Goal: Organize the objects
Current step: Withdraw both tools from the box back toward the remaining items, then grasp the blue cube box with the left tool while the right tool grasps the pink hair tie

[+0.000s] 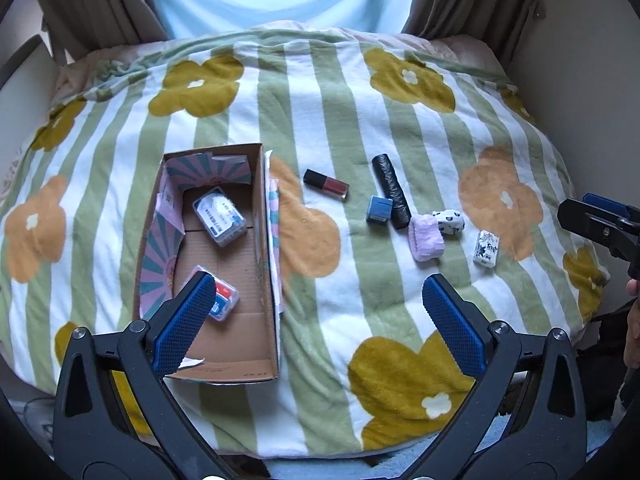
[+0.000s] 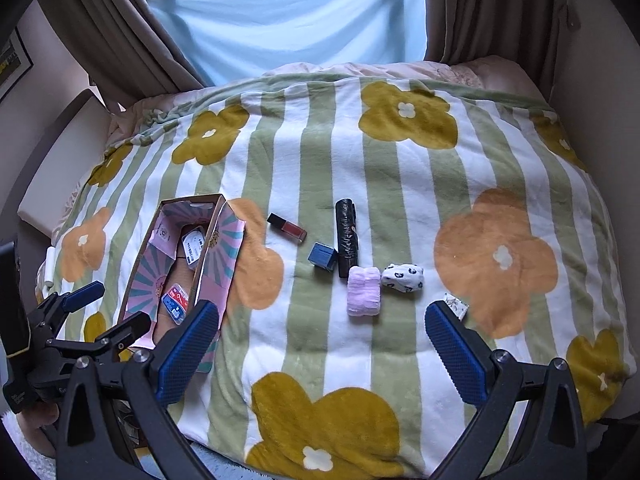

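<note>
An open cardboard box (image 1: 268, 240) (image 2: 224, 240) lies on the left of the flowered blanket. It holds a clear case with a white label (image 1: 219, 216) (image 2: 193, 249) and a clear case with red and blue contents (image 1: 224, 302) (image 2: 176, 304). To its right lie a red lip gloss (image 1: 326, 185) (image 2: 287, 228), a black roll (image 1: 391, 190) (image 2: 346, 236), a blue cube (image 1: 379, 210) (image 2: 322, 257), a pink folded cloth (image 1: 426, 238) (image 2: 363, 290), a black-and-white bundle (image 1: 449, 221) (image 2: 402, 278) and a white packet (image 1: 486, 248) (image 2: 456, 304). My left gripper (image 1: 320, 316) is open over the box's near end. My right gripper (image 2: 322, 344) is open near the pink cloth.
The striped blanket (image 1: 320, 100) covers a bed that drops off at the near edge. Brown curtains (image 2: 120, 20) and a pale blue sheet (image 2: 280, 12) hang behind. A white ledge (image 2: 60, 160) runs along the left. The right gripper's body shows at the right rim (image 1: 600, 224) of the left wrist view.
</note>
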A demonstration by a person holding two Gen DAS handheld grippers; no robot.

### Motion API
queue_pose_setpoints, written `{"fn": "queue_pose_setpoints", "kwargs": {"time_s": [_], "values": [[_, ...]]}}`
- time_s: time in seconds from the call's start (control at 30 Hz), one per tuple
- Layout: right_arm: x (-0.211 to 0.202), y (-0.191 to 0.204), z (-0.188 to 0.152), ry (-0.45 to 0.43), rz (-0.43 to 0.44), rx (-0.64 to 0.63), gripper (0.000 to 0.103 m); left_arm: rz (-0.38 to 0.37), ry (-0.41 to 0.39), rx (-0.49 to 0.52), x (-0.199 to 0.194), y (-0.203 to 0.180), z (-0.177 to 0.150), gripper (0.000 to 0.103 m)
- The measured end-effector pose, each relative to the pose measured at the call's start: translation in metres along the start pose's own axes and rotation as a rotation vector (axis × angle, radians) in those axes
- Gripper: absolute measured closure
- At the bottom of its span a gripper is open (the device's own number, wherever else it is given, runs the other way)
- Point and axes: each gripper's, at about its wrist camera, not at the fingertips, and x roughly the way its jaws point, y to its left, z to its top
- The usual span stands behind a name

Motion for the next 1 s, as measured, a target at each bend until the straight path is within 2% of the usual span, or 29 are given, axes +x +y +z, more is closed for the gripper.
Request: {"fn": "queue_pose_setpoints", "kwargs": {"time_s": [0.23,0.43,0.7,1.0], "values": [[0.003,-0.023,0.002,0.008,0.023,-0.006,0.0,-0.025,0.013,0.002,0.015,-0.023,0.013,0.0],[0.027,-0.044,0.0,0.05,0.04,-0.004,0.0,-0.045,0.045,0.013,0.048,-0.043,0.027,0.0],[0.09,-0.064,-0.013,0.105,0.053,0.016,0.0,-0.058,0.104,0.039,0.122,-0.065,0.051,0.0],[0.168,-0.078,-0.02,0.122,0.04,0.038,0.0,-0.055,0.186,0.135,0.222,-0.086,0.061,0.0]]}}
